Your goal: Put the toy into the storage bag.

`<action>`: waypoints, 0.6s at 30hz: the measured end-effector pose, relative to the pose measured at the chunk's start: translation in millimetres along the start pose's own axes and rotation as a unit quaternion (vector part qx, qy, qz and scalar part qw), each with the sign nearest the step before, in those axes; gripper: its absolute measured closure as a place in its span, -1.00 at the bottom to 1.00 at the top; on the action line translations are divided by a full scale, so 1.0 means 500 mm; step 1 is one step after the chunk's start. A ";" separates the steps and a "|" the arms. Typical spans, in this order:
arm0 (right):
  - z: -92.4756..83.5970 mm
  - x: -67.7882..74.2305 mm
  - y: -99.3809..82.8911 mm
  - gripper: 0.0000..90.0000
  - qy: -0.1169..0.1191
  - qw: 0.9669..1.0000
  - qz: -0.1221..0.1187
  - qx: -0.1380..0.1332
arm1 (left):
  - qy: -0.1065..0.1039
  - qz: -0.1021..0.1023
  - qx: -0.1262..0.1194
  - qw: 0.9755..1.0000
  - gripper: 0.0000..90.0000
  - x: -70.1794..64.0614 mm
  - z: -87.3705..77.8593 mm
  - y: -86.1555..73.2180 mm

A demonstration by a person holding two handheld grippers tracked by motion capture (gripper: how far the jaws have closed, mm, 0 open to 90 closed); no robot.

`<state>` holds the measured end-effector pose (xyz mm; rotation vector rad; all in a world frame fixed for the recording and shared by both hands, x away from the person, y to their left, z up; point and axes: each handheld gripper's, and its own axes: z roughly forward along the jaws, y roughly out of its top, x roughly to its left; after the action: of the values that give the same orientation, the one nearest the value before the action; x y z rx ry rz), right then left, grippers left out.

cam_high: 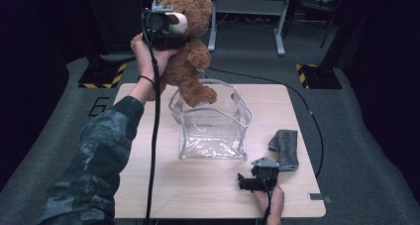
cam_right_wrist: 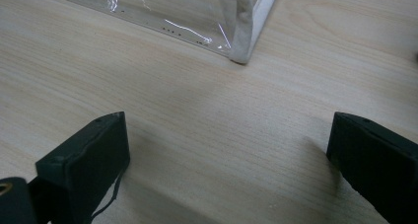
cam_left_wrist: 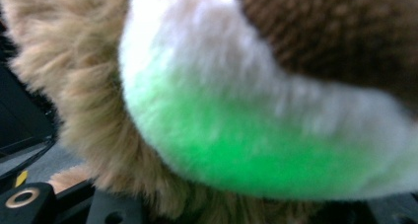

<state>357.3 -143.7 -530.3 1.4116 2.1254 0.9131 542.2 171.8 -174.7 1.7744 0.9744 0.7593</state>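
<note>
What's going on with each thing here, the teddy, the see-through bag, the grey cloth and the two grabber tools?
Teddy bear: lifted off the table, gripped at the head, legs dangling over the bag.
Clear bag: upright on the table, mouth open, nothing visible inside.
Grey cloth: lying on the table right of the bag, untouched.
Left gripper: clamped on the teddy bear.
Right gripper: jaws wide apart, holding nothing, low over the table.

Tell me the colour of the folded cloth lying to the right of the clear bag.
Dark grey cloth, seen best in the high view.
</note>
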 end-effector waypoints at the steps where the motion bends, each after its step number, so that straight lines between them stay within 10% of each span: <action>1: 0.000 0.000 0.000 -0.96 0.000 1.000 0.000 0.000 | -0.002 -0.001 -0.002 1.000 0.02 -0.005 0.004 0.000; 18: 0.000 0.000 0.000 -0.96 0.000 1.000 0.000 0.000 | -0.033 -0.022 -0.022 0.999 0.01 -0.073 0.082 -0.019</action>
<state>357.2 -143.8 -530.4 1.4111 2.1250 0.9140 555.4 124.6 -201.4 1.7233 0.9431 0.6856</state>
